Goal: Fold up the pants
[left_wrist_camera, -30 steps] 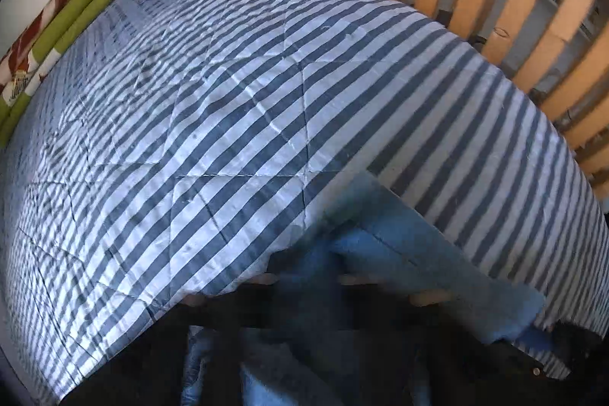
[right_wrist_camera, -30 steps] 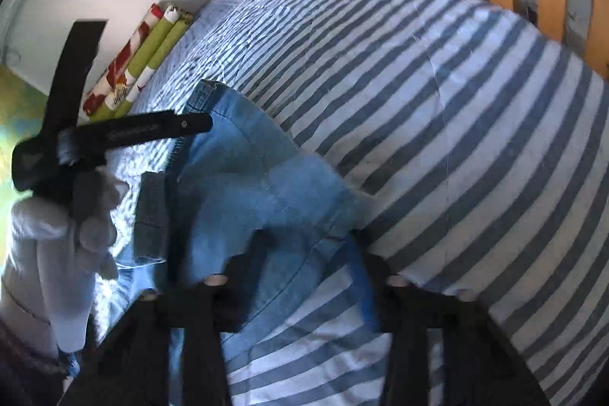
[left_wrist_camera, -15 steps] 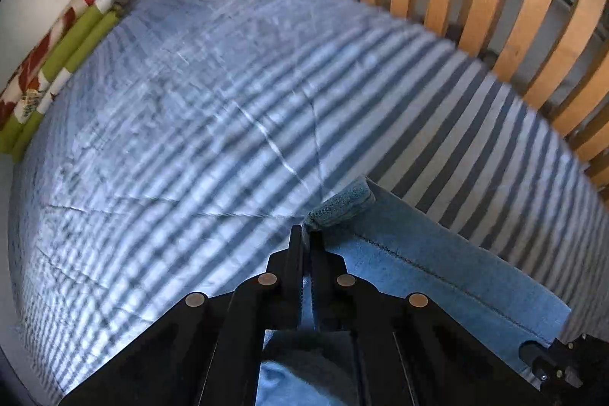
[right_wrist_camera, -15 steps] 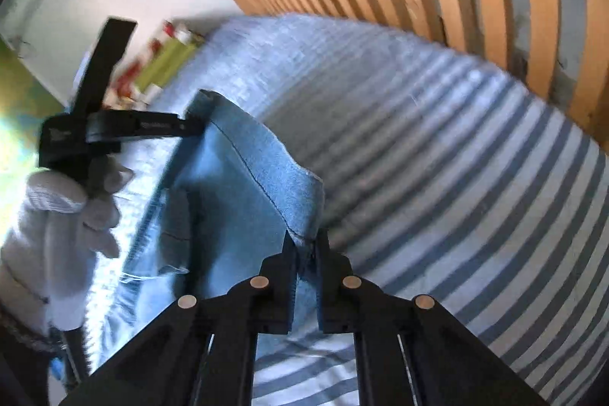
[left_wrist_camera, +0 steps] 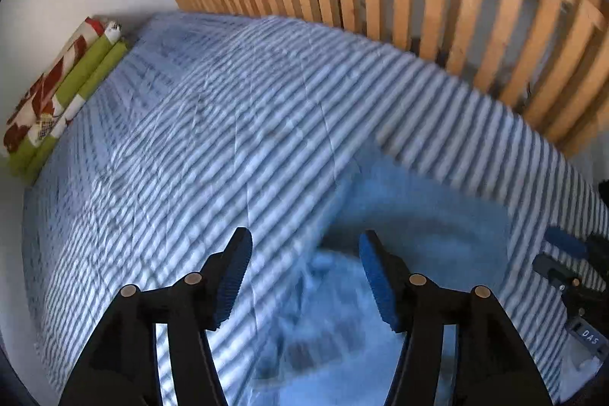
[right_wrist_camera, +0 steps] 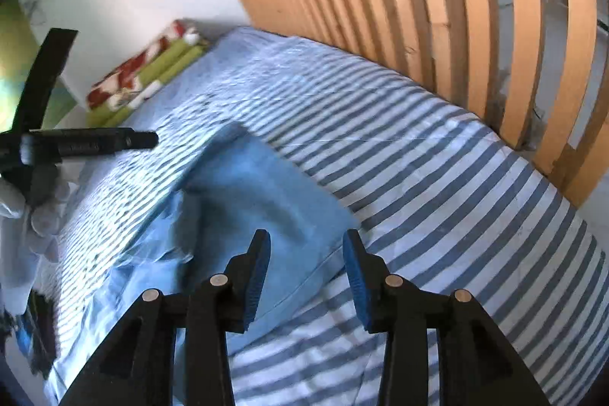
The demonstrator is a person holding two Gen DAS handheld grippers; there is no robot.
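Striped bed (left_wrist_camera: 236, 124); jeans (right_wrist_camera: 259, 185) lying loose; left claw (left_wrist_camera: 304, 265), right claw (right_wrist_camera: 306, 265) both released, angled down above denim.

A bed covered by a blue-and-white striped quilt (left_wrist_camera: 213, 147) carries light blue denim pants (right_wrist_camera: 259, 193), blurred and apparently folded over on themselves, near its close edge; rolled green and red-patterned cushions (left_wrist_camera: 57, 90) lie along the far side against the wall
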